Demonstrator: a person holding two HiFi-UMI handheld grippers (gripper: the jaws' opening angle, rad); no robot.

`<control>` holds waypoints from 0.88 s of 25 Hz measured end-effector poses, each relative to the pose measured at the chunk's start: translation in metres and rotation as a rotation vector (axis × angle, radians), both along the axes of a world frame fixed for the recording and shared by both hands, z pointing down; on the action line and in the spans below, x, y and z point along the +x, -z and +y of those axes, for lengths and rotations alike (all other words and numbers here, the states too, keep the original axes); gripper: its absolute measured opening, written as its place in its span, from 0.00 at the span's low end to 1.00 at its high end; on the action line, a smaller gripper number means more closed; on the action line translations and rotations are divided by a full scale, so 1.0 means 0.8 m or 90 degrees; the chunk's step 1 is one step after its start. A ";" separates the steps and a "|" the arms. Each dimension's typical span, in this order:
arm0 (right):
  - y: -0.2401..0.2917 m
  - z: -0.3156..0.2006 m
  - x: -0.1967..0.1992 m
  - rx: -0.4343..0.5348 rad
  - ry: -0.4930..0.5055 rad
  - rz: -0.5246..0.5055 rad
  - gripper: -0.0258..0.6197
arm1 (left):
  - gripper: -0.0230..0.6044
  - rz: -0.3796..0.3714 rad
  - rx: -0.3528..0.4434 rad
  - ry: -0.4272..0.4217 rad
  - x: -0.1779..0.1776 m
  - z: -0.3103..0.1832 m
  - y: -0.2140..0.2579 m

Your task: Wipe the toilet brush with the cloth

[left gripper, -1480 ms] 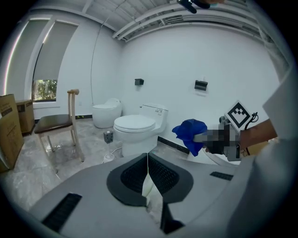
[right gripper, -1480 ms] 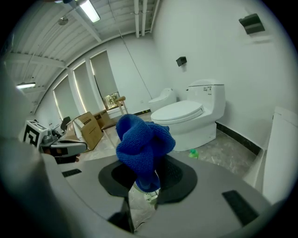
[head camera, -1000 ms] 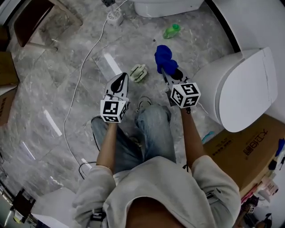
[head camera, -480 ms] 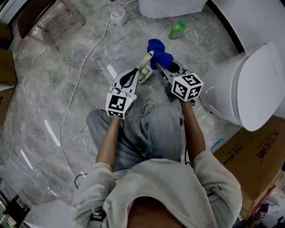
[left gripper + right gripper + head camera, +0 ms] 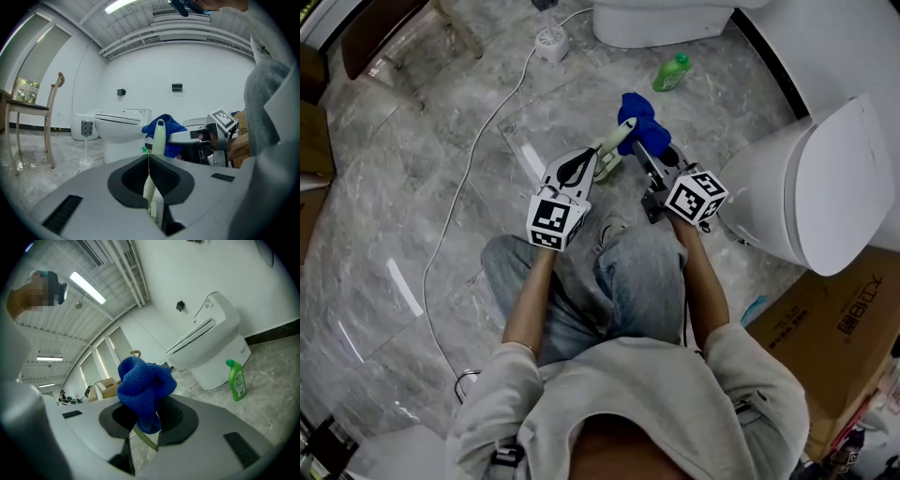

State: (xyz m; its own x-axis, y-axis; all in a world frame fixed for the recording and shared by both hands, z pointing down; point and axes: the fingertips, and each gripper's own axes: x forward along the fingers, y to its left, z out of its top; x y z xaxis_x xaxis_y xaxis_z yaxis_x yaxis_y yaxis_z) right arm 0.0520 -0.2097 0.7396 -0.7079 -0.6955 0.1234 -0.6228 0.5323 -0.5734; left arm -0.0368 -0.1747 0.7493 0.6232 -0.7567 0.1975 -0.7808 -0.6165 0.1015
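Toilet brush [image 5: 614, 142]: a slim pale-green plastic handle, clamped low on its shaft between the closed jaws of the left gripper [image 5: 583, 159] and held above the marble floor [image 5: 441, 141] in front of the person's knees. It looks light and stiff, probably smooth enough to twist in a grip, so a hold well down the shaft suits wiping. The toilet brush's long axis runs away from the person and to the right; its looped end touches the bunched blue cloth [image 5: 639, 131], which the right gripper [image 5: 651, 150] pinches. The bristle end cannot be made out. Beyond stand a green cleaner bottle [image 5: 672, 70] and a white toilet [image 5: 656, 19].
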 end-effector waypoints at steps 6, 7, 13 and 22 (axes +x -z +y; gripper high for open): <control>0.007 -0.036 0.023 -0.011 -0.035 0.018 0.21 | 0.07 -0.001 0.002 -0.001 0.001 -0.003 0.001; 0.007 -0.040 0.022 -0.013 -0.034 0.024 0.21 | 0.07 -0.002 0.002 -0.002 0.001 -0.002 0.001; -0.020 -0.036 -0.009 -0.045 0.019 0.071 0.21 | 0.07 -0.008 0.004 -0.005 0.003 -0.005 0.000; -0.049 -0.005 -0.044 -0.058 0.098 0.107 0.21 | 0.07 -0.014 -0.001 -0.008 0.004 -0.005 -0.004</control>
